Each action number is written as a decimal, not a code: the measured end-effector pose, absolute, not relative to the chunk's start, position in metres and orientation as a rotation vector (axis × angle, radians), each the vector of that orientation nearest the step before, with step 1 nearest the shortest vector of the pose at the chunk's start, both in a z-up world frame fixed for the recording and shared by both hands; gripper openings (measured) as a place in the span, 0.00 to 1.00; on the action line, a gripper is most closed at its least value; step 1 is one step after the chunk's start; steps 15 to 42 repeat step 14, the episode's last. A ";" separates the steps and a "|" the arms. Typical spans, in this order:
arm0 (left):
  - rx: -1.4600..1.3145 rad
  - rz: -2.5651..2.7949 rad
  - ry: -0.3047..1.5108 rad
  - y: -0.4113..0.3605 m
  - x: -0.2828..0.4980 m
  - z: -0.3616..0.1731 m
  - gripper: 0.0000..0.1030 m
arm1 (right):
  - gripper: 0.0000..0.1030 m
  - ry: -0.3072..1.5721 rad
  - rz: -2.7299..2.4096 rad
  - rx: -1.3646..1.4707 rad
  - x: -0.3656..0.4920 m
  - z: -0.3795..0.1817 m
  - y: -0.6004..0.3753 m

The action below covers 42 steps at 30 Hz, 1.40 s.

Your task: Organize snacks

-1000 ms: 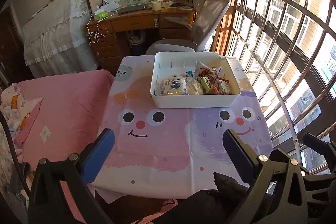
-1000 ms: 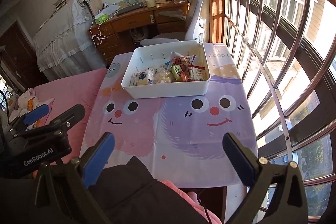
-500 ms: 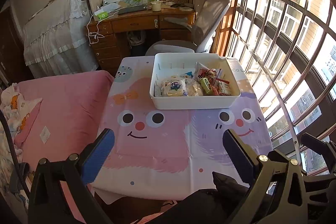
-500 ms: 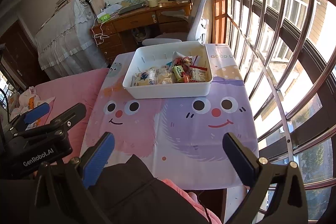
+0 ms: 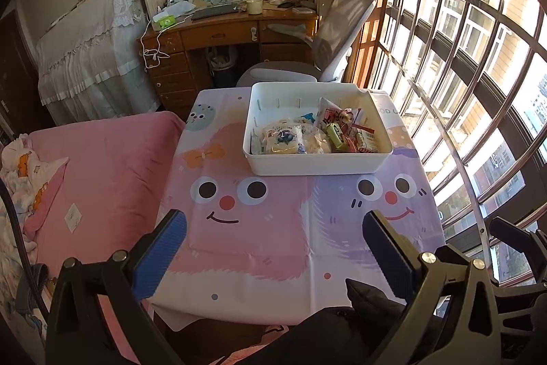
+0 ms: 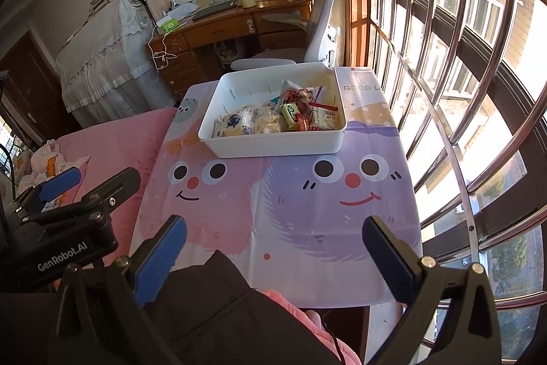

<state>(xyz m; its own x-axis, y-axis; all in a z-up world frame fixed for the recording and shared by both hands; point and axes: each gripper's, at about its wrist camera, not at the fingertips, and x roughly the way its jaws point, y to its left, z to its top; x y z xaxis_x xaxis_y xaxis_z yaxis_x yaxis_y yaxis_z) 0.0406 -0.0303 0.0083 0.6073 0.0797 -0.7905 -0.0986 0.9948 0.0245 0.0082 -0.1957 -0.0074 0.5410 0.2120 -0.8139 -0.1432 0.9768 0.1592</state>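
A: Firstly, what is obscured?

B: The near edge of the table (image 5: pixel 239 248) is cut off by dark clothing at six o'clock in both views. In the left wrist view the left gripper (image 5: pixel 273 248) stands with jaws wide apart and nothing between its blue pads (image 5: pixel 160 255). The right gripper (image 6: pixel 273 248) is equally wide and empty in its own view. Only a black corner of it shows at four o'clock in the left view.

A: Location of the snacks?

B: All lie inside the white bin (image 5: pixel 318 165), which sits on the tablecloth (image 5: pixel 259 228) at twelve o'clock from the left gripper, well apart from both tools. The snack packets (image 5: pixel 321 135) crowd the near half of the bin, overlapping, so I cannot count them. A pale packet with a blue emblem (image 5: pixel 283 139) lies at the nine o'clock end, a green packet (image 5: pixel 335 135) near the middle, red-and-white wrappers (image 5: pixel 345 118) towards three o'clock.

A: Any legible writing?

B: The packet print is too small to read. The left tool's body, seen from the right wrist at eight o'clock, reads "GenRobot.AI" (image 6: pixel 61 257). The cloth beyond the bin reads "GOOD L" (image 6: pixel 360 88), the rest cut off at the table edge.

A: Surroundings?

B: A pink bed cover (image 5: pixel 102 166) touches the table at nine o'clock; barred windows (image 5: pixel 478 91) run along three o'clock.
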 end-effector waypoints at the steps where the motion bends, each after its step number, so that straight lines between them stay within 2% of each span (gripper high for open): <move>1: -0.023 0.104 0.912 -0.030 0.041 0.008 0.99 | 1.00 0.977 0.212 0.077 0.009 -0.007 -0.196; 42: -0.024 0.107 0.928 -0.029 0.038 0.001 0.99 | 1.00 0.997 0.215 0.081 0.012 -0.015 -0.198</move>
